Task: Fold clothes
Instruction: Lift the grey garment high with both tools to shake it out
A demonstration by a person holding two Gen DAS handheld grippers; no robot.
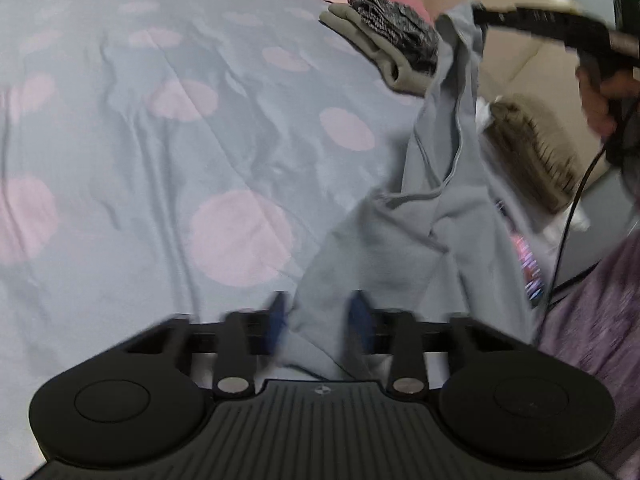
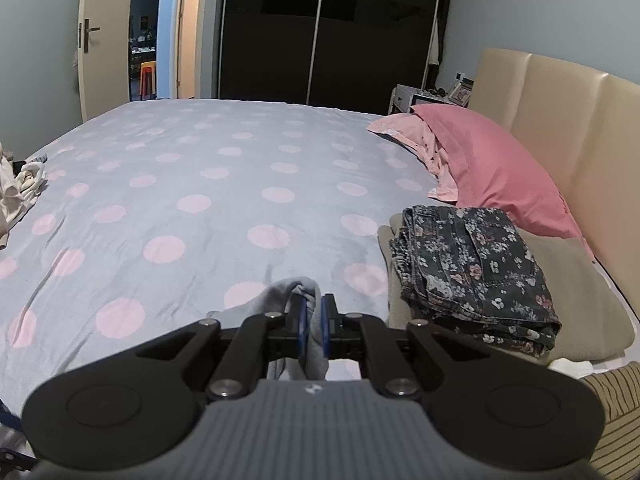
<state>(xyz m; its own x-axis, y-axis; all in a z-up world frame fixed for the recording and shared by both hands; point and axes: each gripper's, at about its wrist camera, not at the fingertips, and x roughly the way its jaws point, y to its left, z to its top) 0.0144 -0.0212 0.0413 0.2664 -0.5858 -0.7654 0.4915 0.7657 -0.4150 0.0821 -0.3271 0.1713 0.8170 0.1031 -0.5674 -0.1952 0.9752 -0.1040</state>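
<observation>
Both tongs are clamped on one grey garment [image 1: 436,220]: left tongs [image 1: 320,320] hold a bunched end between narrow jaws, right tongs [image 2: 314,322] pinch another bunch of the same cloth, jaws nearly closed on it. From the left wrist view the garment hangs stretched between the two, lifted off the bed [image 2: 200,184], twisted and creased, not spread flat. Right tongs also show in that view at top right [image 1: 486,16], gripping the upper end

Largest to smallest:
- bed: dotted grey sheet, mostly bare in the middle; it's the working surface
- pink pillows [image 2: 492,168] against the headboard
- folded stack near the pillows: a beige piece [image 2: 576,280] on the bottom, floral dark garment [image 2: 472,268] folded on top, lying neat
- striped brown item [image 2: 616,404] at the near right edge; can't tell if it's folded
- loose pale clothes [image 2: 24,180] heaped at the far left edge of the bed, crumpled

Progress, my read: at least two pieces lie folded in the stack, the grey one is in hand and unfolded, the pale heap looks unfolded. So partway through. The grey piece needs to go down flat on the sheet before any fold lines make sense

Containers: no basket, box or drawer in view, so nothing to report inside any; the stack sits straight on the bed
</observation>
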